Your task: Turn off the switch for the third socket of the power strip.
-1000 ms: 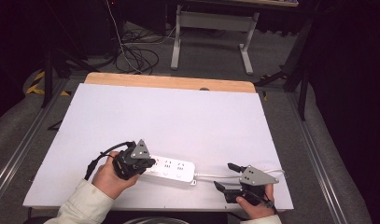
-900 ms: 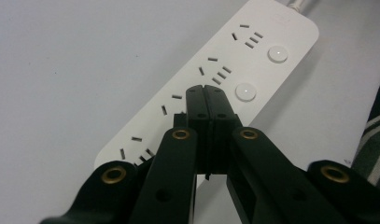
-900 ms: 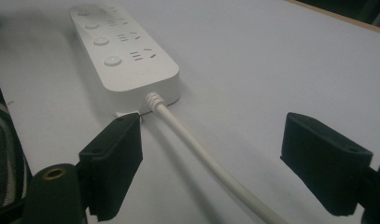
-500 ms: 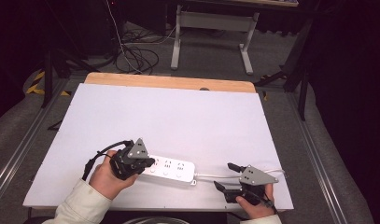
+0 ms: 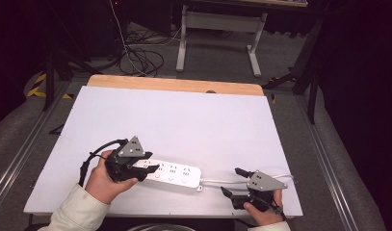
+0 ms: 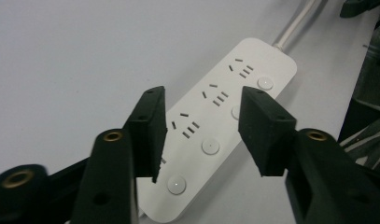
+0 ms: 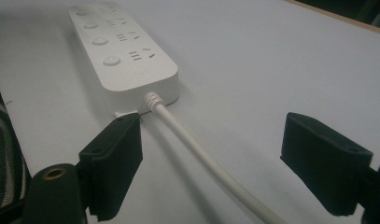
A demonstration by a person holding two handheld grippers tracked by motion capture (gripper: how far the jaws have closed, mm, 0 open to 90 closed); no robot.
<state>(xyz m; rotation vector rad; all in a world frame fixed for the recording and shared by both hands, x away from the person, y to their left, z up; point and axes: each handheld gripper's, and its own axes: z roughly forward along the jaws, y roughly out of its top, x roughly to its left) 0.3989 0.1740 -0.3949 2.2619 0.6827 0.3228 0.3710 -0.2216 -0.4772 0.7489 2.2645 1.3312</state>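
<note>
A white power strip (image 5: 172,174) lies flat near the front edge of the white table (image 5: 184,120), and its white cable (image 5: 222,182) runs off to the right. My left gripper (image 5: 146,169) is open at the strip's left end. In the left gripper view the open left gripper (image 6: 201,133) hovers over the power strip (image 6: 253,70), whose sockets and round buttons face up; I cannot tell if the jaws touch it. My right gripper (image 5: 230,181) is open and straddles the cable just right of the strip. The right gripper view shows the cable (image 7: 197,149) passing through the open right gripper (image 7: 220,156) without touching it.
The table's wooden far edge (image 5: 174,84) borders a grey floor with black cables (image 5: 140,55) and a metal stand (image 5: 217,29). A metal rail (image 5: 328,159) runs along the table's right side. A person's hands and a pale sleeve (image 5: 75,211) enter from the bottom.
</note>
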